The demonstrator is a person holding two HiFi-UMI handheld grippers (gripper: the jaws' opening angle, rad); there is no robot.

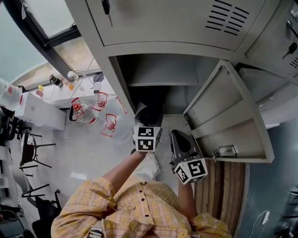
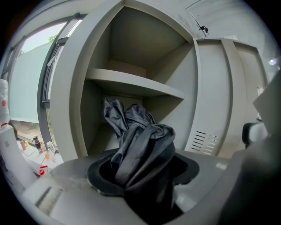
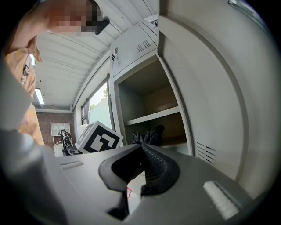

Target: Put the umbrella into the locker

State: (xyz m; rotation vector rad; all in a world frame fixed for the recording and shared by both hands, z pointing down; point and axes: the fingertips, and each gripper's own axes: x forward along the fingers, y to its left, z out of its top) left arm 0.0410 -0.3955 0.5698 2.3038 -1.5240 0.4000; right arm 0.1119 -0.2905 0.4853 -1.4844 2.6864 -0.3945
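Observation:
A folded black umbrella [image 2: 140, 145] stands up between the jaws of my left gripper [image 2: 142, 172], which is shut on it. In the head view the umbrella [image 1: 150, 114] sits just ahead of the left gripper [image 1: 148, 124], at the mouth of the open locker compartment [image 1: 158, 69]. A shelf [image 2: 131, 81] crosses the compartment above the umbrella's tip. My right gripper [image 1: 176, 135] hangs to the right, beside the open locker door [image 1: 223, 111], with nothing in it and its pads meeting at the tips. In the right gripper view [image 3: 141, 150] I see the umbrella [image 3: 147, 137] and the left gripper's marker cube [image 3: 99, 141].
Shut locker doors with keys [image 1: 106, 7] are above and to the right [image 1: 291, 48]. On the pale floor at left stand water bottles in red frames [image 1: 79, 111] and a white cabinet [image 1: 39, 111]. A strip of wooden floor [image 1: 228, 190] lies at lower right.

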